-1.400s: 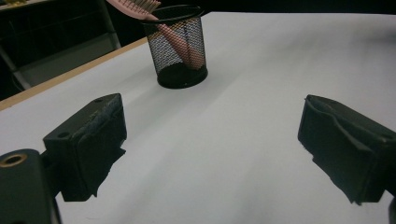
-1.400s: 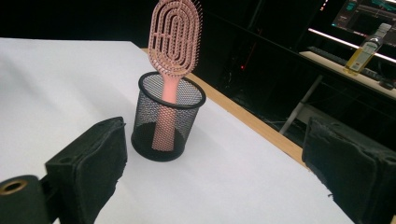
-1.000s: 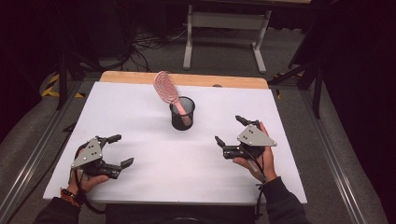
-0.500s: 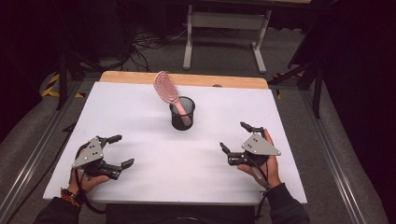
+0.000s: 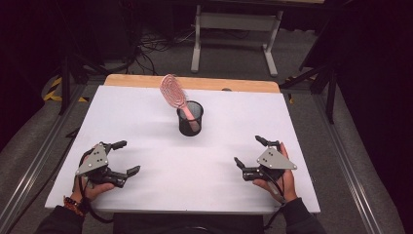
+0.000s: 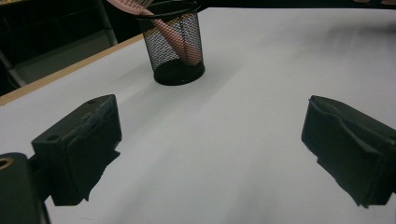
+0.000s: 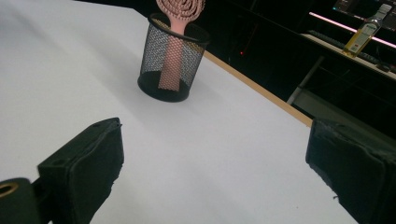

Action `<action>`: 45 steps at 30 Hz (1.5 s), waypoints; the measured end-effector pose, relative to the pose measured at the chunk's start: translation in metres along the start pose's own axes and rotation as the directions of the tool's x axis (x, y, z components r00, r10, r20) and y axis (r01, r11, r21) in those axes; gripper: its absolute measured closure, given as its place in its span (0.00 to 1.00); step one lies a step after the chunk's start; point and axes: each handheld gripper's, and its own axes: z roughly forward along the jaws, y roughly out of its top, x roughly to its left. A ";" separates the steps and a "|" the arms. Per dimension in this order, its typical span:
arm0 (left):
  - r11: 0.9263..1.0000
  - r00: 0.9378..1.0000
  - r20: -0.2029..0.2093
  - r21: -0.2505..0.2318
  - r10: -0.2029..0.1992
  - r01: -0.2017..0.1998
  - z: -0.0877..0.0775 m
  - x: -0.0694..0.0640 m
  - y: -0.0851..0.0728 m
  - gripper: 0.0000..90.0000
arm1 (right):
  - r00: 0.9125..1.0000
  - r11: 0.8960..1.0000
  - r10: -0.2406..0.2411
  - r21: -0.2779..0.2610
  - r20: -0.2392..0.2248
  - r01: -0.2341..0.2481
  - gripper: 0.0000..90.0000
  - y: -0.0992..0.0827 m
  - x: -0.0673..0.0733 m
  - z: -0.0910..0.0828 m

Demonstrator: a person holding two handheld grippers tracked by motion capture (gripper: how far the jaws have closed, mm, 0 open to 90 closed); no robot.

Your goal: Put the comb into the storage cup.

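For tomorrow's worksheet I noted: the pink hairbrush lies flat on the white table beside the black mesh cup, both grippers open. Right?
Not quite. The pink hairbrush stands handle-down inside the black mesh cup, as the high view shows. Both grippers, left and right, are open.

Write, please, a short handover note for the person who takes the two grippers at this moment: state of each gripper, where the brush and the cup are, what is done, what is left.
Left gripper: open, holds nothing, low over the near left part of the white table.
Right gripper: open, holds nothing, near right part of the table.
Black mesh cup: upright, middle of the table toward the far side, apart from both grippers.
Pink hairbrush: handle down in the cup, head leaning out over the rim to the far left.
Done: the brush stands in the cup.
Left: nothing else lies on the table; probably only to keep the grippers clear of the cup.
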 end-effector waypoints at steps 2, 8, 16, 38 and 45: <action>1.000 1.000 -0.002 0.000 0.005 -0.005 0.000 0.000 0.000 0.06 | 1.000 1.000 -0.001 0.008 -0.001 0.001 0.05 -0.006 0.000 -0.001; 1.000 1.000 -0.005 0.005 0.007 -0.007 0.001 0.000 0.000 0.06 | 1.000 1.000 0.012 0.016 0.016 -0.012 0.05 -0.020 -0.002 -0.003; 1.000 1.000 -0.007 0.007 0.014 -0.013 0.001 0.000 0.000 0.06 | 0.999 0.997 0.035 0.065 0.028 -0.037 0.05 -0.040 -0.004 -0.003; 1.000 1.000 -0.017 0.014 0.025 -0.025 0.002 -0.002 0.000 0.06 | 0.998 0.998 0.058 0.012 0.038 -0.058 0.06 -0.029 0.007 -0.002; 1.000 1.000 -0.020 0.012 0.022 -0.022 0.003 -0.002 0.001 0.06 | 0.998 0.998 0.062 0.021 0.025 -0.063 0.06 -0.029 0.011 0.003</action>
